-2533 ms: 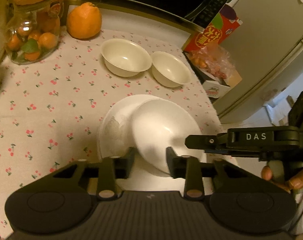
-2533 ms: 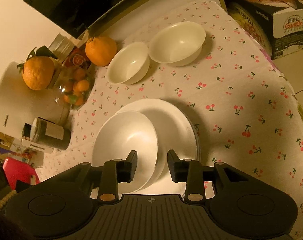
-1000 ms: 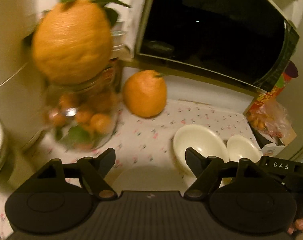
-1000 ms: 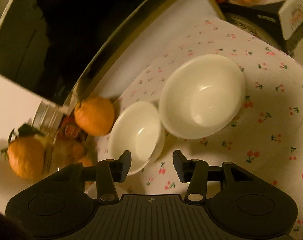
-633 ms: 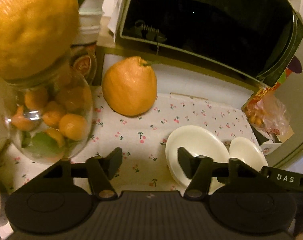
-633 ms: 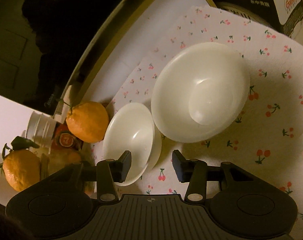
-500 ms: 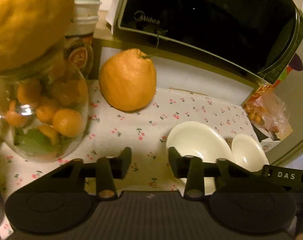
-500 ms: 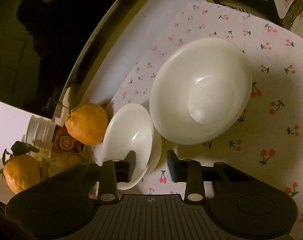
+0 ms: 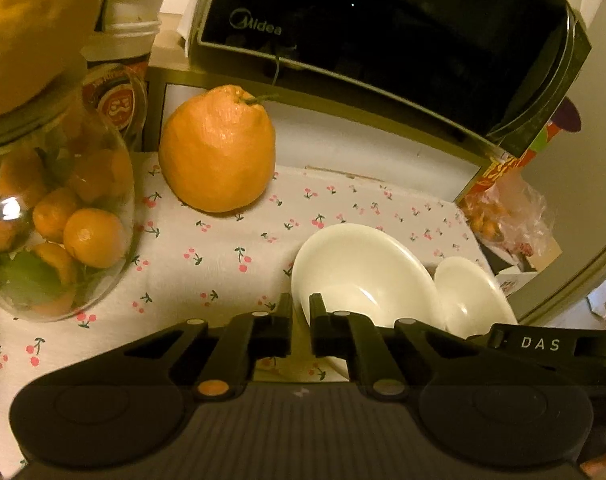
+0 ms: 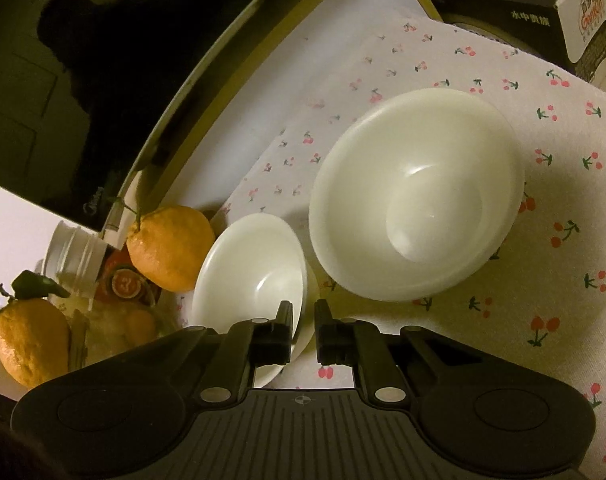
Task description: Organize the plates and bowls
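Right wrist: two glossy cream bowls (image 10: 417, 196) sit upright, side by side.

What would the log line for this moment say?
left gripper: shut on orange-side bowl rim | right gripper: shut on same bowl | second bowl: free

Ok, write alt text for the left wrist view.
The left gripper pinches the near rim of a cream bowl on a cherry-print tablecloth, with a second bowl to its right. Behind stand a large orange, a glass jar of small oranges and a Midea microwave.
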The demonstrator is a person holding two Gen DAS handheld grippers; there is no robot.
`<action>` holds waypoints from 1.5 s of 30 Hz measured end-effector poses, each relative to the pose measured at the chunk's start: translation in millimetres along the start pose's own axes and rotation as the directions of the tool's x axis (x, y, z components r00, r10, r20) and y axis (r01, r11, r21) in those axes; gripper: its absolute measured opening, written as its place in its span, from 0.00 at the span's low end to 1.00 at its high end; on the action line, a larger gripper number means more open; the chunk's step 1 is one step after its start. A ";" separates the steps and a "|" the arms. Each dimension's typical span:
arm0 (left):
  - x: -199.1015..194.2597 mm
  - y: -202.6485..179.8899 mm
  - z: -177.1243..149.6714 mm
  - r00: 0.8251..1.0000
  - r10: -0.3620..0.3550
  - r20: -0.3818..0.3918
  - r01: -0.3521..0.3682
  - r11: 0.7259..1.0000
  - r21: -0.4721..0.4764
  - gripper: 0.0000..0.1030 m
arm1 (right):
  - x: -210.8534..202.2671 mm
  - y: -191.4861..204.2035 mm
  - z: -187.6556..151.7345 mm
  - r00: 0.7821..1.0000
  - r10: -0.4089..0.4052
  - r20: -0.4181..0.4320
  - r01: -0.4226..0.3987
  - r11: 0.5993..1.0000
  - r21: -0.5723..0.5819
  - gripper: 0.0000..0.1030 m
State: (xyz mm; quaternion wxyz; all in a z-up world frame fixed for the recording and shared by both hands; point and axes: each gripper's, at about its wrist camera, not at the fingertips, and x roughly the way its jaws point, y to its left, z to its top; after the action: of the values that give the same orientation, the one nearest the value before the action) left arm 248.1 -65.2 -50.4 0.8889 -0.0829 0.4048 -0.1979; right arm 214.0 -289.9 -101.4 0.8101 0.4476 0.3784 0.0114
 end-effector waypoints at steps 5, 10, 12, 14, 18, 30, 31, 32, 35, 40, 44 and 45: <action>-18.8 -6.6 2.3 0.999 0.005 0.036 -0.005 1.000 0.013 0.07 | -13.7 9.6 -0.3 1.000 0.020 0.012 -0.020 1.000 -0.018 0.11; -42.0 -15.6 1.6 0.997 0.018 0.071 -0.019 1.000 0.021 0.07 | -31.8 17.9 -2.0 0.998 0.056 0.017 -0.055 0.998 -0.032 0.11; -51.7 -18.1 0.0 0.997 0.018 0.078 -0.020 1.000 0.018 0.07 | -40.1 20.6 -2.9 0.997 0.069 0.015 -0.069 0.997 -0.039 0.11; -61.0 -19.2 -1.7 0.996 0.018 0.082 -0.019 1.000 0.007 0.07 | -48.6 22.8 -4.2 0.996 0.083 0.013 -0.082 0.996 -0.046 0.11; -79.1 -21.3 -6.0 0.996 0.024 0.091 -0.023 1.000 -0.010 0.07 | -61.6 29.1 -7.5 0.994 0.110 0.003 -0.110 0.992 -0.061 0.11; -125.6 -2.7 -28.0 0.991 0.070 0.111 -0.061 0.994 -0.086 0.07 | -79.6 56.1 -36.3 0.987 0.142 -0.074 -0.153 0.975 -0.159 0.12; -127.1 -0.5 -30.9 0.991 0.070 0.113 -0.059 0.994 -0.095 0.07 | -79.6 57.6 -39.1 0.987 0.140 -0.078 -0.152 0.974 -0.169 0.12; -127.8 2.1 -33.4 0.991 0.072 0.111 -0.060 0.992 -0.108 0.07 | -79.9 59.4 -42.1 0.987 0.139 -0.079 -0.151 0.973 -0.177 0.12; -129.0 7.4 -38.7 0.992 0.081 0.095 -0.068 0.989 -0.130 0.07 | -79.6 61.1 -49.9 0.988 0.127 -0.087 -0.141 0.972 -0.186 0.12; -128.7 10.5 -45.4 0.992 0.108 0.069 -0.099 0.987 -0.125 0.07 | -72.6 62.7 -61.7 0.991 0.078 -0.112 -0.098 0.978 -0.185 0.12; -125.1 13.7 -50.9 0.988 0.150 0.039 -0.145 0.983 -0.114 0.07 | -66.4 65.6 -72.3 0.991 0.035 -0.128 -0.062 0.976 -0.210 0.12; -124.3 14.8 -52.0 0.987 0.160 0.033 -0.156 0.982 -0.111 0.07 | -64.9 66.6 -75.2 0.991 0.026 -0.131 -0.055 0.974 -0.219 0.13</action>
State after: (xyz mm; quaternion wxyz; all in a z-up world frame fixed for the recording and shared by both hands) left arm 139.4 1.0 -3.8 0.9042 -0.1024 0.4016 -0.1028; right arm 142.2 -219.2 -36.9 0.8288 0.3603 0.4165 0.0986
